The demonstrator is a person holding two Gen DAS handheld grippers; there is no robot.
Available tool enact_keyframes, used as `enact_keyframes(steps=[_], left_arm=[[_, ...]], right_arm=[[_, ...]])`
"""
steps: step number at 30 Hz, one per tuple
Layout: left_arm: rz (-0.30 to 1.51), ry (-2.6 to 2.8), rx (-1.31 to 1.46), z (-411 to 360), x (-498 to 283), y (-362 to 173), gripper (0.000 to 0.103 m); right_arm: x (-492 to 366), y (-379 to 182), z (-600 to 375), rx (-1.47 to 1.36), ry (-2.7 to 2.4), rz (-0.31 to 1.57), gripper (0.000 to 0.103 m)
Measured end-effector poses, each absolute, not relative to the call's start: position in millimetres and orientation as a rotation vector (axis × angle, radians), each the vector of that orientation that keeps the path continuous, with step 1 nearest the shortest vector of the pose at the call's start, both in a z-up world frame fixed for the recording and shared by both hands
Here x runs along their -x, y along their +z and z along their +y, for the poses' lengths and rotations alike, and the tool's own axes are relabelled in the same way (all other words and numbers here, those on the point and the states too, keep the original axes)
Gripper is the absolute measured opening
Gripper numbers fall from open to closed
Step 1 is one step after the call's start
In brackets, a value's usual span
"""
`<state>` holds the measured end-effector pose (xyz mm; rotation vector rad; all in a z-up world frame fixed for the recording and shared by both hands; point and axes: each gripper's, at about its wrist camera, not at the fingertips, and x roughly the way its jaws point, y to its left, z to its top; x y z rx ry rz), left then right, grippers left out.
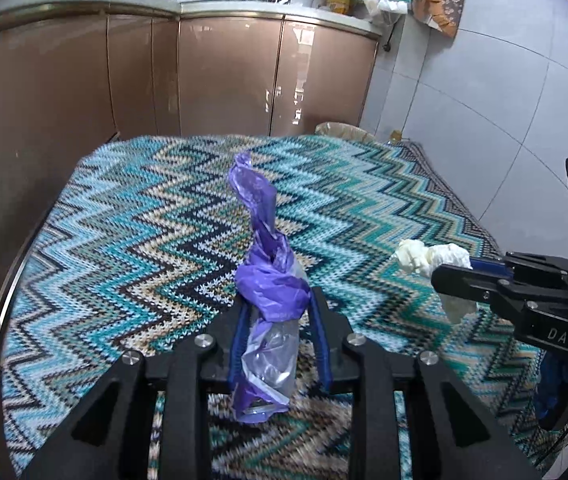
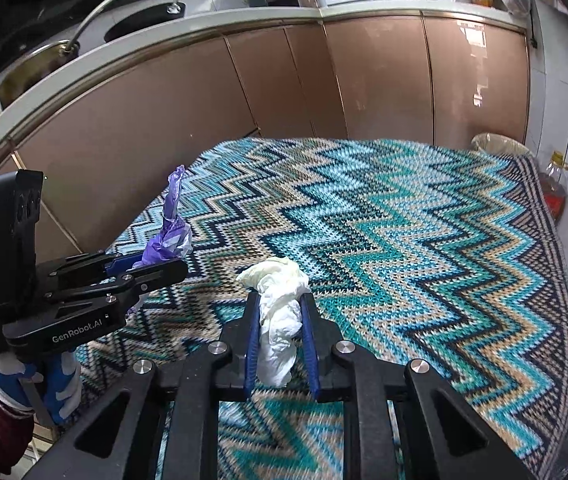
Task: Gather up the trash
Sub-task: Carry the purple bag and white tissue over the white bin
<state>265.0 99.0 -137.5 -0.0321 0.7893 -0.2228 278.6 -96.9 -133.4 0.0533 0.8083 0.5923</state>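
My left gripper is shut on a twisted purple and clear plastic bag, which sticks up between its blue pads above the zigzag knitted cloth. My right gripper is shut on a crumpled white tissue and holds it over the same cloth. In the left wrist view the right gripper enters from the right with the tissue. In the right wrist view the left gripper enters from the left with the purple bag.
A bin lined with a yellowish bag stands on the floor past the table's far right corner; its rim shows in the left wrist view. An oil bottle stands beside it. Brown cabinets run behind the table.
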Motion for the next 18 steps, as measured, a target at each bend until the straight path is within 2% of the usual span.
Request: enact_keyframes(steps=[18], left_arm=[[0.663,-0.228,-0.076,68,-183,-81,0.027]], right_arm=[[-199,-78,-137,-0.055,0.517,0.686,0.017]])
